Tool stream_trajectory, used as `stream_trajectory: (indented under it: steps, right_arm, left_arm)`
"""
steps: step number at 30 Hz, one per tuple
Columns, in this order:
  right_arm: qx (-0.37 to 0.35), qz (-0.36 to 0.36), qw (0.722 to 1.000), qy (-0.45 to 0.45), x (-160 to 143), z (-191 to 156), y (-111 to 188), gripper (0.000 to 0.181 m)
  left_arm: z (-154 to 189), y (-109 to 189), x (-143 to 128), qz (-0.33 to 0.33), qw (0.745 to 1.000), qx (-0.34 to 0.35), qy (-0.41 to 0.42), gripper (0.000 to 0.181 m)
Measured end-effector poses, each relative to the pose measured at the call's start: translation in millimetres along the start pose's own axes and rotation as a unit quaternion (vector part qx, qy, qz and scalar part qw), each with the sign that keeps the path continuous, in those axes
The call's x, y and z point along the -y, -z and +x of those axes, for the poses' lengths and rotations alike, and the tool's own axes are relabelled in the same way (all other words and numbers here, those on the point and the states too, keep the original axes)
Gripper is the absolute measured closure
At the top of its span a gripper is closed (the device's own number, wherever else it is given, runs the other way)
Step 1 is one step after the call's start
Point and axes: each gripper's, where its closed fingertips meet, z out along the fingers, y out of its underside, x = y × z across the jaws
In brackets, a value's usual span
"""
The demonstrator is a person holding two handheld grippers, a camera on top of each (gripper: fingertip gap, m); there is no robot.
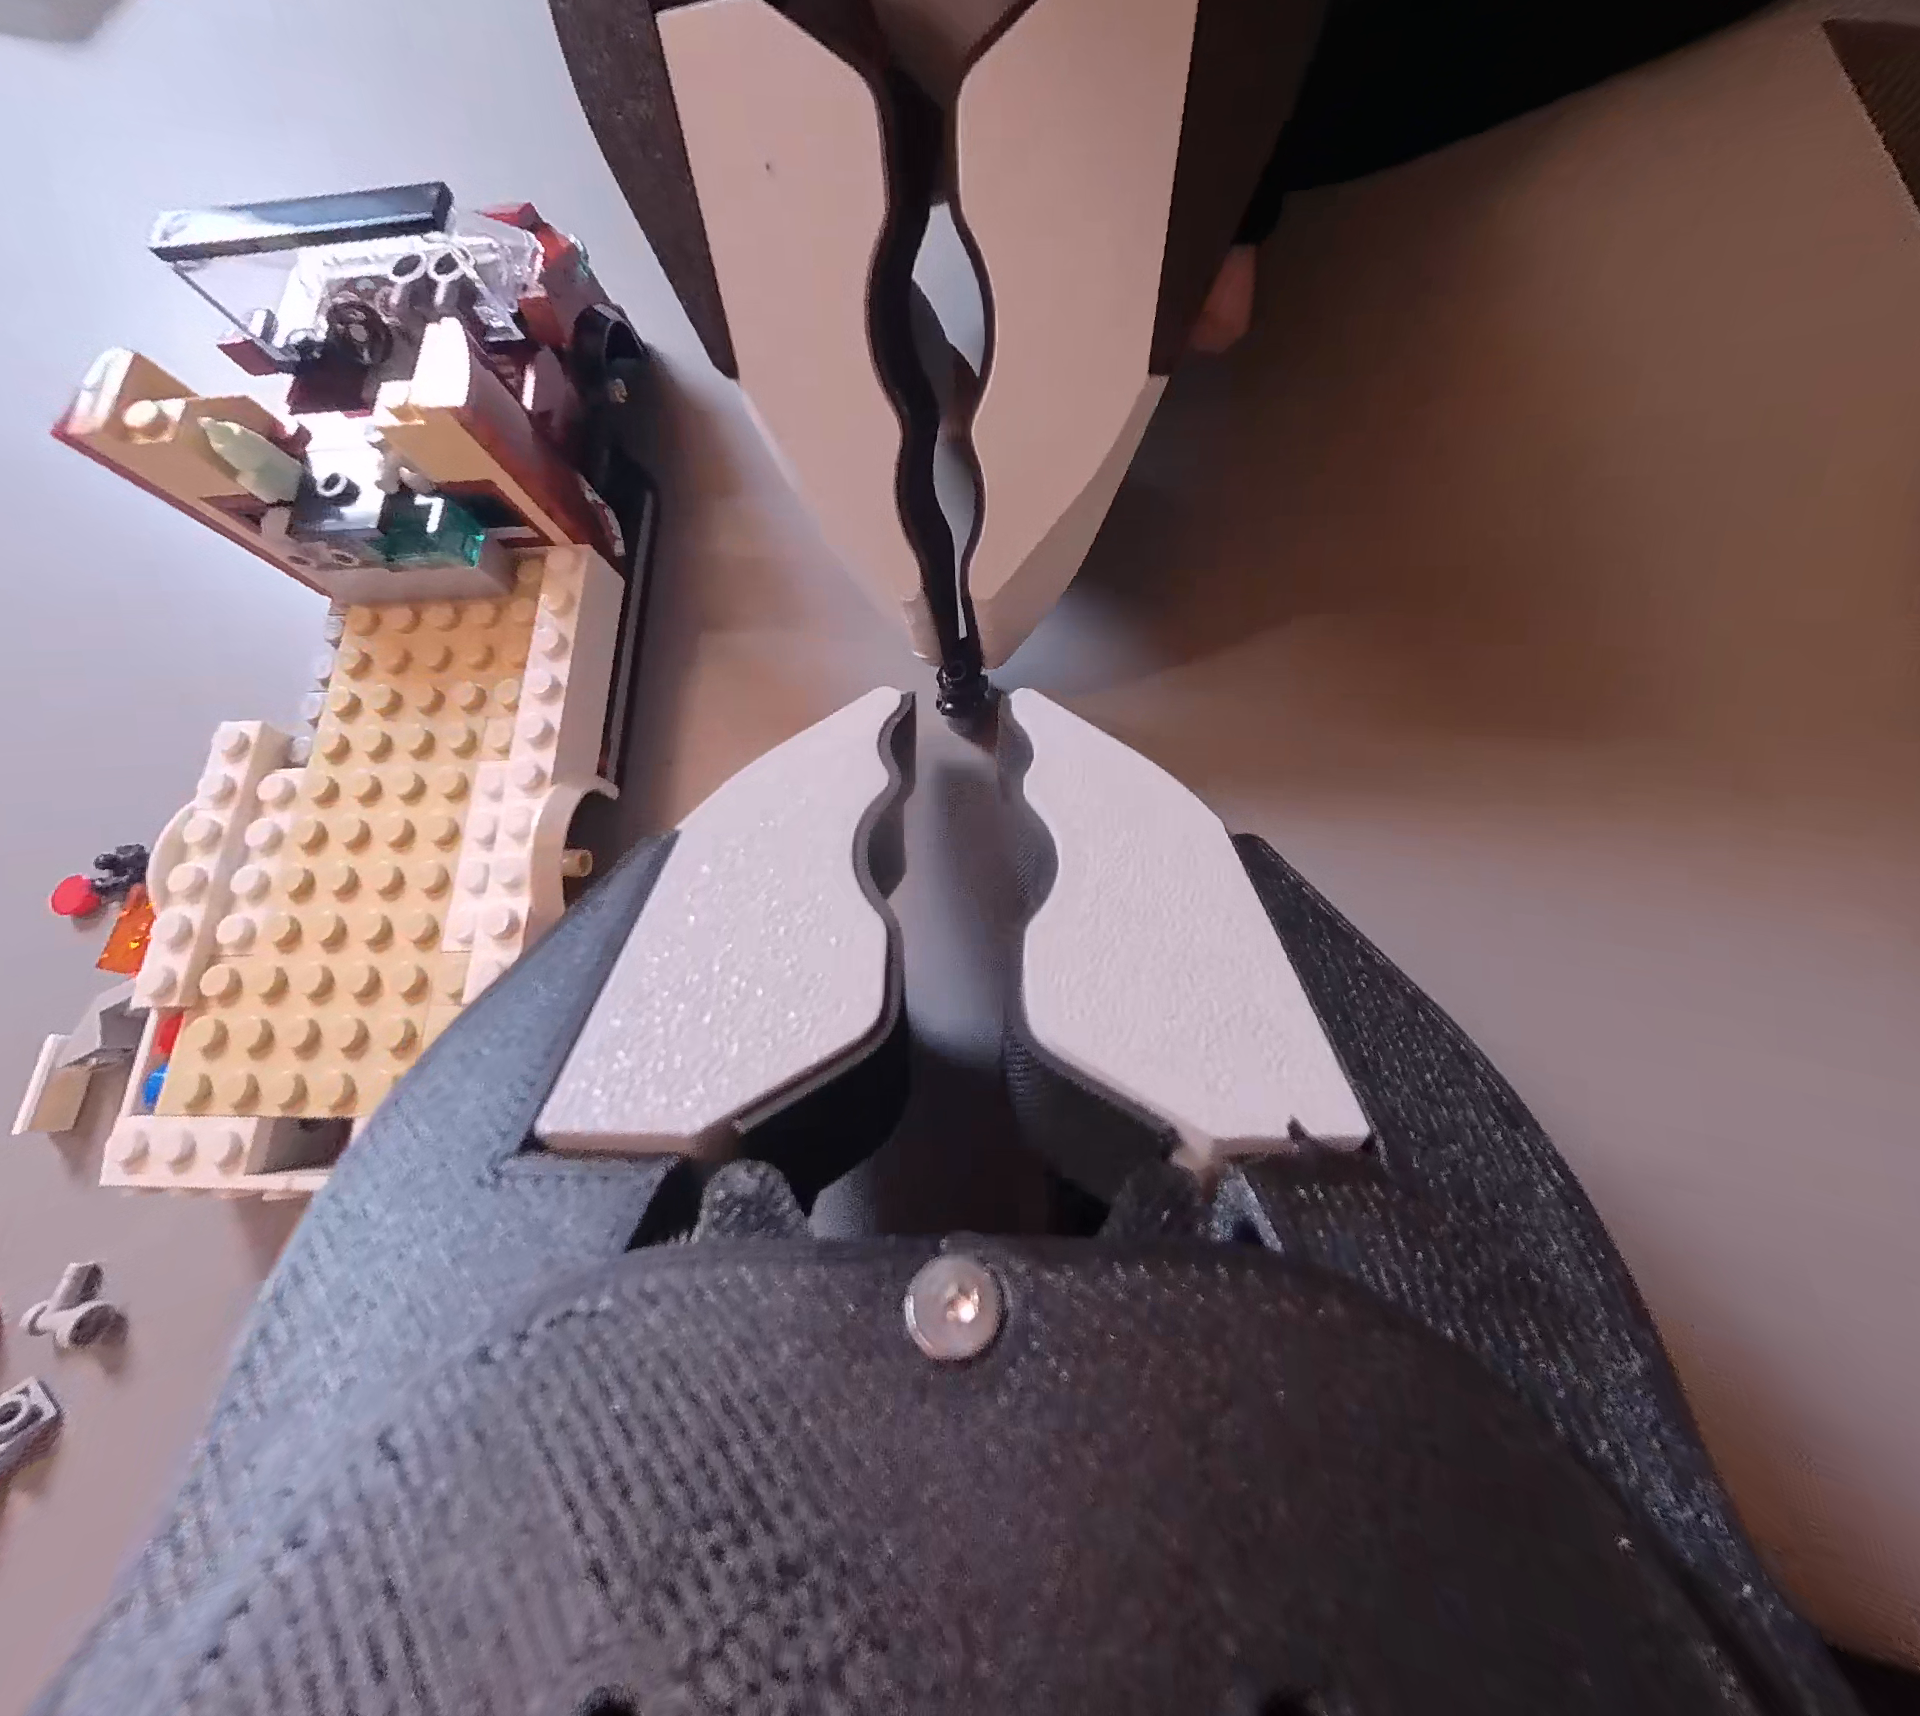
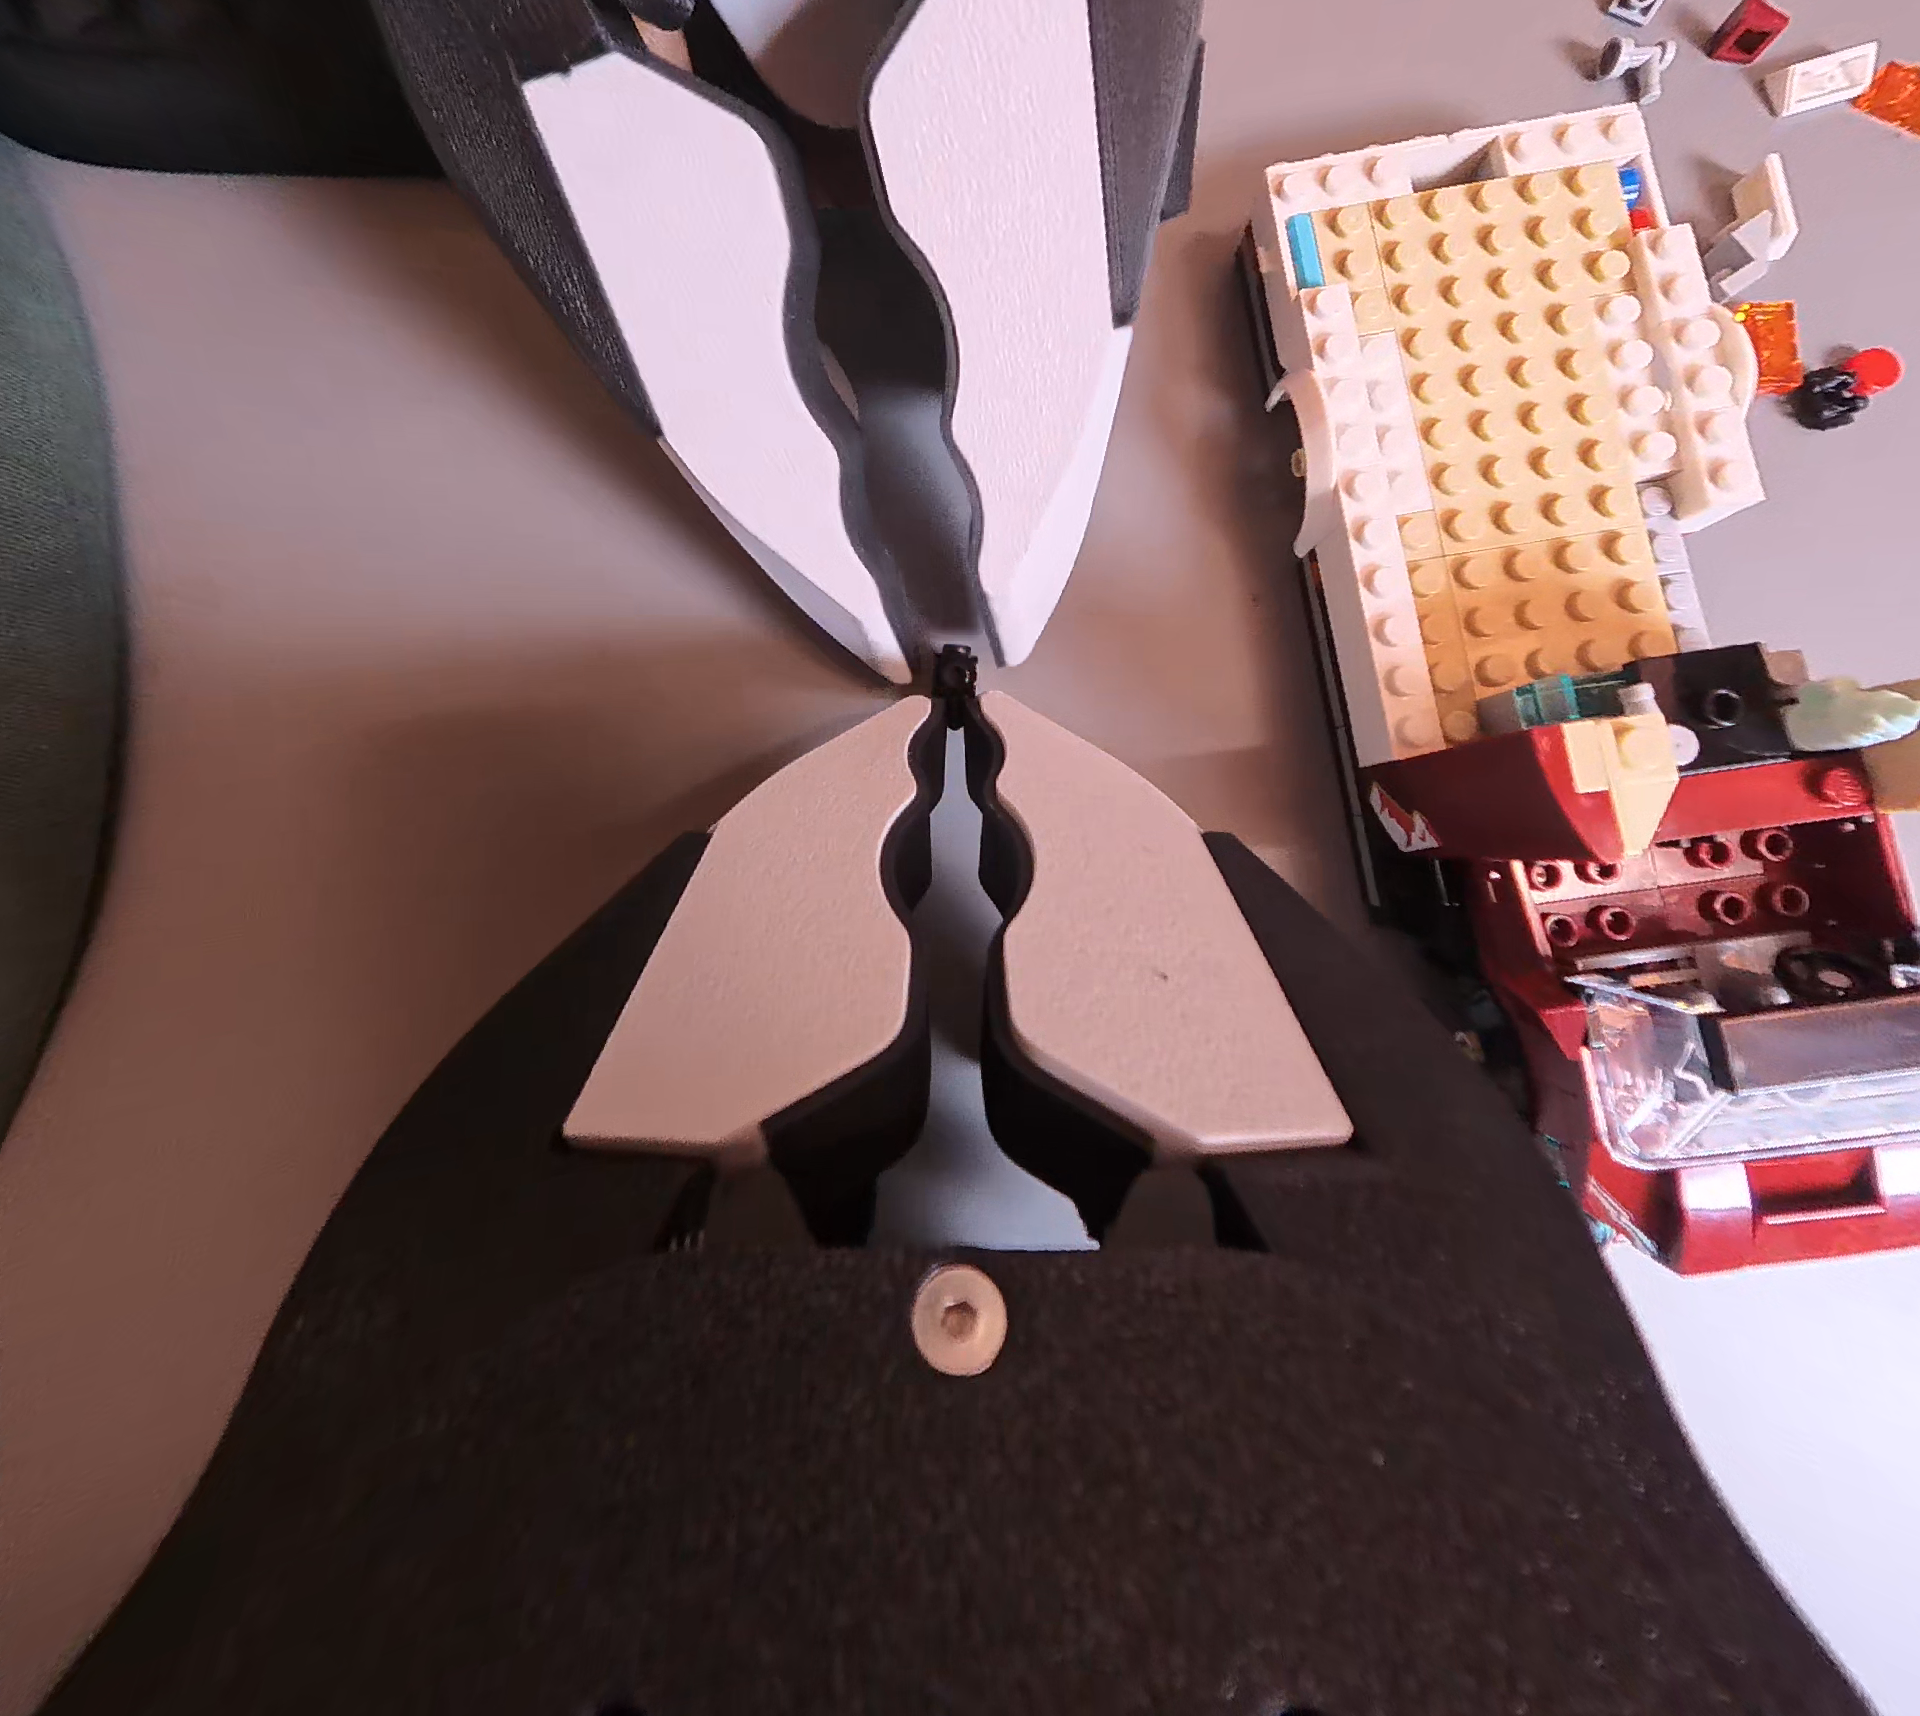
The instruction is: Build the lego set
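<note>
You have the two grippers nose to nose above the pale table [image 2: 416, 461], tips almost touching, which reads as a hand-off or a joining of tiny parts in mid-air, away from the clutter. Your right gripper [image 2: 957, 716] has its fingers closed to a narrow slit, pinching a thin black rod piece [image 2: 957, 692] whose knobbed end pokes out beyond the tips. Your left gripper [image 1: 957, 702] has its tips slightly parted around that knobbed end; whether it actually grips it cannot be told. The finger pads [image 1: 769, 939] are matte grey plates with wavy inner edges, set in coarse, black printed bodies. The half-built Lego model [image 2: 1507, 419] sits off to one side on the table, a studded tan and white deck, dark red cab and clear glossy windscreen, with loose small pieces [image 2: 1756, 35] scattered by its far end.
</note>
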Motion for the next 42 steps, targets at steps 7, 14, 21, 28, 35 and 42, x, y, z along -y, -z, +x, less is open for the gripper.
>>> stream_trajectory:
  steps: [7, 14, 21, 28, 35, 42]
  right_arm:
    - [0.003, -0.001, 1.000, 0.003, 0, -1, -1, 0.178]
    - [0.004, -0.001, 1.000, 0.004, 1, -1, -1, 0.178]
    - [0.013, 0.008, 1.000, 0.005, 0, -3, 2, 0.172]
    - [0.000, 0.057, 0.998, 0.041, 12, -5, 15, 0.165]
    - [-0.085, 0.153, 0.970, 0.167, 37, -7, 39, 0.144]
    - [-0.129, 0.232, 0.930, 0.255, 68, -28, 56, 0.152]
  left_arm:
    - [3, -4, 1, -0.011, 1.000, -0.018, 0.009, 0.170]
    - [3, -5, 0, -0.016, 1.000, -0.016, 0.016, 0.172]
    - [1, -3, -2, -0.020, 1.000, -0.012, 0.011, 0.173]
    - [-1, 12, 13, 0.039, 0.993, -0.064, 0.089, 0.173]
    - [0, 40, 43, 0.144, 0.946, -0.192, 0.218, 0.173]
    - [15, 62, 67, 0.207, 0.874, -0.328, 0.292, 0.173]
